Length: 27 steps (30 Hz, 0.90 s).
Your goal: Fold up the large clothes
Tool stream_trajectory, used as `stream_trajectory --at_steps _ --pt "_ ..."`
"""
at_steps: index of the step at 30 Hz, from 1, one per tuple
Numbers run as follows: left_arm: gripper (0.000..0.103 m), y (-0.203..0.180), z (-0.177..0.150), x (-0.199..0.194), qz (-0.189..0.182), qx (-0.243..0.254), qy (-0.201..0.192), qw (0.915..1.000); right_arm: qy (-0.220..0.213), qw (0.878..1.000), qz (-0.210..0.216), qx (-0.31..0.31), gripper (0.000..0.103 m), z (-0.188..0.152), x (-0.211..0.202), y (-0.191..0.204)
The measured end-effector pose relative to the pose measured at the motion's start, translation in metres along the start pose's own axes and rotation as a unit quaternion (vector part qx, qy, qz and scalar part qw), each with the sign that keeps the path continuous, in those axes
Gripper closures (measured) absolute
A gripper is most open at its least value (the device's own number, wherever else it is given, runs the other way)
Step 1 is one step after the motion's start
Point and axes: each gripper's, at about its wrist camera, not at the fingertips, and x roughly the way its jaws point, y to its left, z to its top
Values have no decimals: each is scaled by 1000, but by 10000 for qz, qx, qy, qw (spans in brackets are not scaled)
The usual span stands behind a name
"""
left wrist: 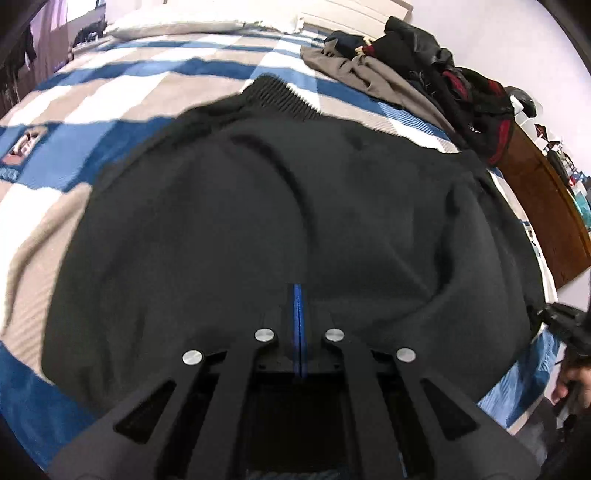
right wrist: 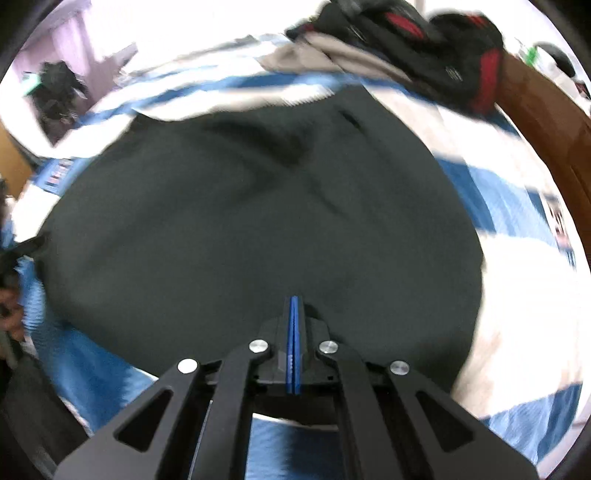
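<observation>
A large black garment [left wrist: 258, 206] with a ribbed band [left wrist: 284, 96] at its far end lies spread on a bed. In the left wrist view my left gripper [left wrist: 298, 286] is shut, its blue pads together, and the cloth creases run out from its tips as if pinched there. The right wrist view is blurred. There the same black garment [right wrist: 240, 229] fills the middle, and my right gripper [right wrist: 294, 298] is shut on its near edge. The right gripper's body [left wrist: 565, 325] shows at the left wrist view's right edge, held by a hand [left wrist: 570, 387].
A blue, white and beige checked bedspread [left wrist: 122, 88] covers the bed. A heap of dark, grey and red clothes [left wrist: 436, 74] lies at the far right. A brown wooden board [left wrist: 546, 199] runs along the bed's right side. Pillows [left wrist: 177, 26] lie at the far end.
</observation>
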Motion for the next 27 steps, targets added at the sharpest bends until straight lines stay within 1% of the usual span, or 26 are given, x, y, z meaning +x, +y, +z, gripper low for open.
stream_trajectory --at_steps 2,4,7,9,11,14,17,18,20,21,22,23,25,26,27 --pt "100 0 -1 5 67 98 -6 9999 39 9999 135 84 103 -1 9 -5" --pt "100 -1 -1 10 122 131 0 9998 76 9999 12 -67 103 2 16 0" --pt "100 3 1 17 87 95 8 9999 172 9998 -4 -110 103 7 26 0" --pt "99 3 1 21 87 124 -22 9999 260 9991 -48 -344 103 11 28 4" --pt "99 2 1 22 100 122 -35 9999 382 9986 58 -354 103 15 30 2" --pt "99 1 2 25 142 147 -2 9998 455 9982 201 -334 103 18 32 -3" --pt "99 0 7 22 120 71 108 9998 495 9981 250 -278 103 19 32 -5" --pt "100 -3 8 17 198 114 131 9997 472 9980 230 -342 103 19 32 -5" --pt "99 -10 8 -1 547 333 -23 9979 402 9970 104 -646 103 19 24 1" --pt "96 -11 7 -10 603 341 -121 9975 395 9966 61 -723 103 17 19 4" --pt "87 -8 5 -25 584 245 -230 9977 413 9961 20 -785 103 15 12 5" --pt "74 -4 2 -36 556 140 -292 9979 429 9959 22 -799 102 14 5 6" --pt "59 7 -9 -60 608 -119 -474 9970 217 9967 192 -763 98 9 -16 5" --pt "56 13 -16 -71 683 -260 -531 9959 97 9968 241 -754 95 5 -24 6" --pt "54 19 -21 -78 715 -360 -551 9953 -103 9968 331 -720 89 -2 -38 7"
